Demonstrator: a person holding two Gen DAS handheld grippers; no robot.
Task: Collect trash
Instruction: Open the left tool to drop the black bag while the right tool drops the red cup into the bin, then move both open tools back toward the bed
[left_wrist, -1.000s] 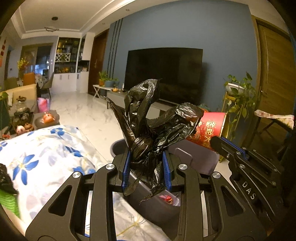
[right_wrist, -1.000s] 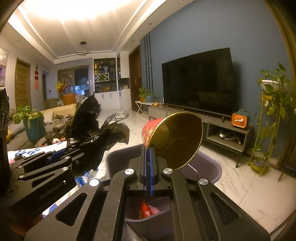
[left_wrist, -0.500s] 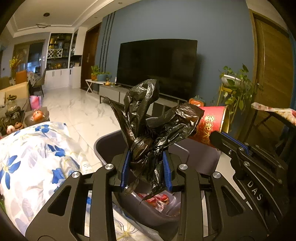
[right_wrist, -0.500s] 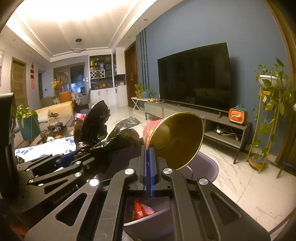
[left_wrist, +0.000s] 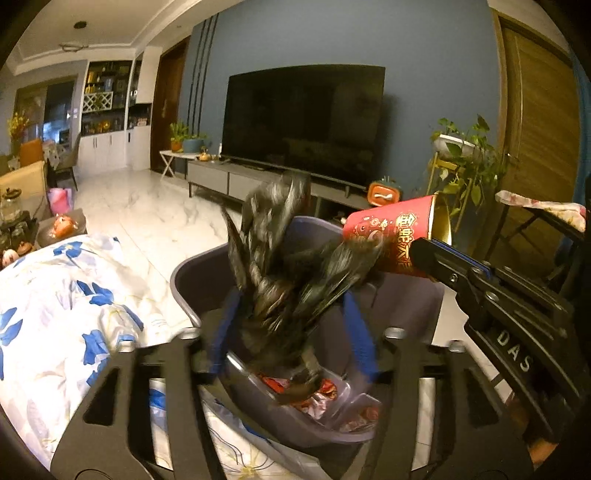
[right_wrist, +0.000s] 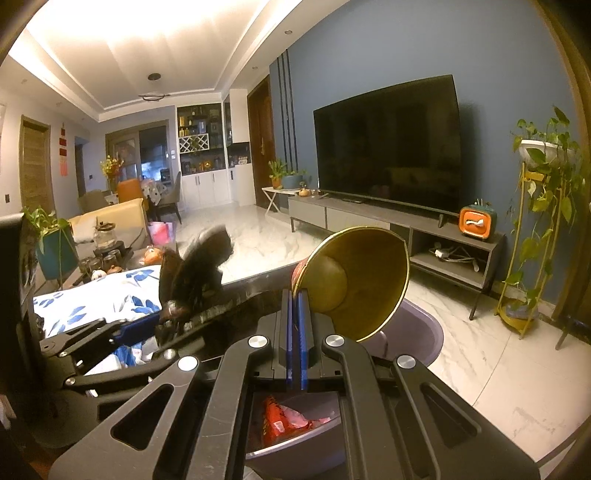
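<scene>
My left hand-held gripper (left_wrist: 291, 332) is springing apart over the grey trash bin (left_wrist: 192, 273), its jaws opening where a second ago they pinched the crumpled black plastic bag (left_wrist: 284, 280); the bag, now a blur between the blue pads (left_wrist: 360, 343) and touching neither that I can see, is dropping toward the wrappers at the bin's bottom (red ones, at six o'clock below it). That piece of trash looks as good as collected. At three o'clock from the bag, my right hand-held gripper (right_wrist: 295, 332) stays clenched on the rim of the red paper cup (right_wrist: 354, 284), tilted mouth-up above the bin, likely next to go in.
</scene>
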